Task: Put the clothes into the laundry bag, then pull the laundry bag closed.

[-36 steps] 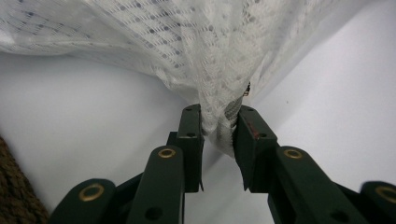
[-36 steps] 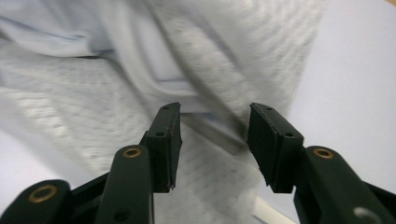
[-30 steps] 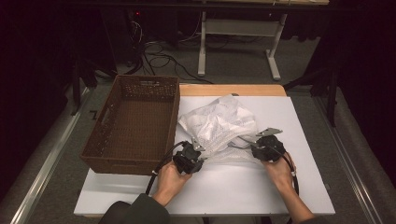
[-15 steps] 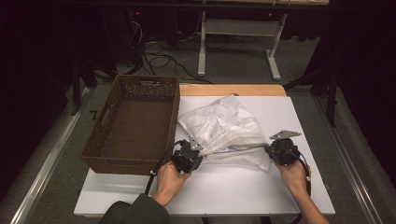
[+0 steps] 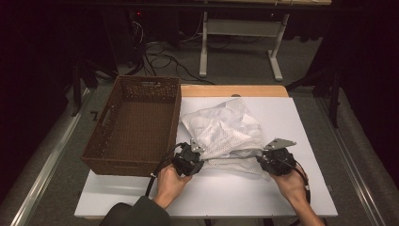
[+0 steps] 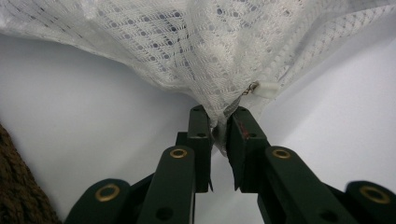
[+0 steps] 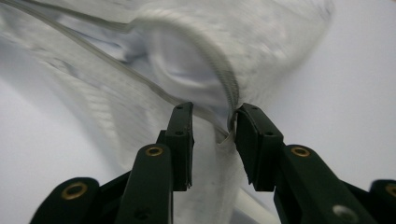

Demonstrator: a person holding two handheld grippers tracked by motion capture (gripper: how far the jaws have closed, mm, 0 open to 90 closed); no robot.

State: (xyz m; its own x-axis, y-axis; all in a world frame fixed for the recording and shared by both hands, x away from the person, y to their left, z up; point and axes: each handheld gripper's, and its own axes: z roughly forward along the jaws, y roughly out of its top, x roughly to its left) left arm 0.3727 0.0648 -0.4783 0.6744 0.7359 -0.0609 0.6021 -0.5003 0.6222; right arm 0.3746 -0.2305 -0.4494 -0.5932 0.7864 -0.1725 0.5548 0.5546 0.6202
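A white mesh laundry bag (image 5: pixel 221 129) lies crumpled in the middle of the white table (image 5: pixel 235 193). My left gripper (image 5: pixel 194 149) sits at the bag's near left corner. In the left gripper view this gripper (image 6: pixel 218 121) is shut on the mesh (image 6: pixel 210 46) beside a small white zip pull (image 6: pixel 266 88); its jaws have just been opening a little, with the cloth still pinched. My right gripper (image 5: pixel 261 159) is at the bag's near right corner. Its jaws (image 7: pixel 212 123) have just been opening and stand apart, with the zip edge of the bag (image 7: pixel 187 56) loose between them.
A brown wicker basket (image 5: pixel 127 165) stands on the left of the table, close to my left hand, and its edge shows in the left gripper view (image 6: pixel 14 186). A wooden strip (image 5: pixel 235 90) runs along the table's far edge. Beyond it are cables and a desk frame on the floor.
The right gripper has moved right and toward me along the bag's near edge, and its jaws now stand apart. The bag has spread out lower and flatter. The left gripper has stayed put.
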